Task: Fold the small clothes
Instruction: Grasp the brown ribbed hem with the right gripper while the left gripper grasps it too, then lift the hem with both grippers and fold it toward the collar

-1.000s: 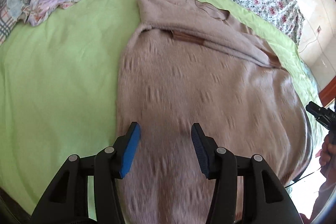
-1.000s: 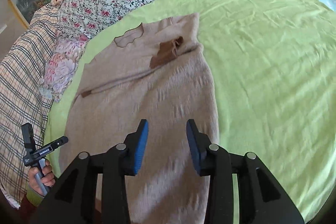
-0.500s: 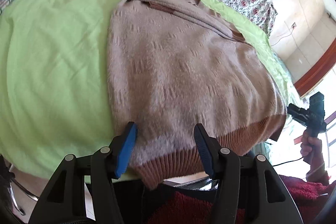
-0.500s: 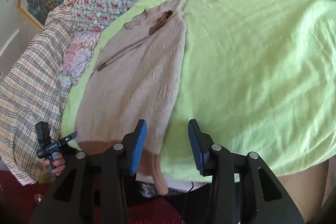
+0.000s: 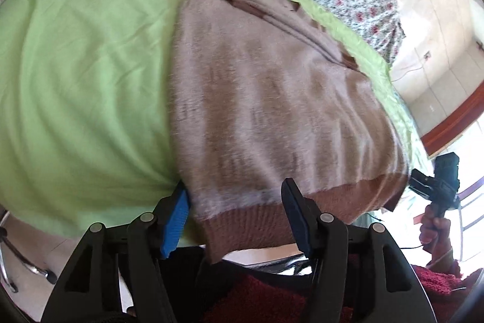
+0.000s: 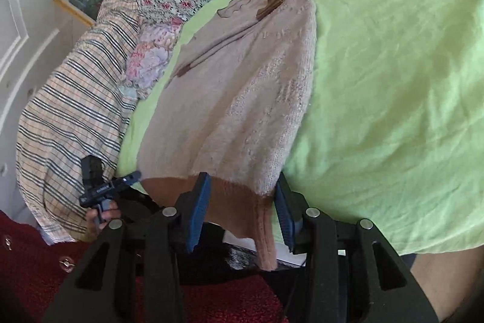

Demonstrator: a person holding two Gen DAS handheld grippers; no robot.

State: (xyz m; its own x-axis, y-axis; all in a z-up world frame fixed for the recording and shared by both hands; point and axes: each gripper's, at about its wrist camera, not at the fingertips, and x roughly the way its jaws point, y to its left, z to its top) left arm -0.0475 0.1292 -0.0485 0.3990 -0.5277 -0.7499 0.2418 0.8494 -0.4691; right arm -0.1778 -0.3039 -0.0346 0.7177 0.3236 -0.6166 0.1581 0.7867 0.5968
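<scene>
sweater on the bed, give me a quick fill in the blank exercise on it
1. The sweater lies on a ____ sheet.
2. Its ribbed hem is ____, darker than the body.
3. That hem hangs over the bed's ____ edge.
4. The pads of the right claw are ____.

Missing words: green; brown; near; blue

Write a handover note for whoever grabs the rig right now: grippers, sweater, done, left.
Left gripper: open, straddling the left corner of the brown ribbed hem, pads not pressing.
Right gripper: open, straddling the hem's right corner, nothing gripped.
Sweater: lies flat on the green sheet, collar at the far end, hem hanging over the near bed edge.
Done: both sleeves look folded in across the chest; brown cuffs show near the collar.
Left: close on both hem corners, carry the hem up toward the collar, then smooth. The knit looks soft, so take a deep bite.
</scene>
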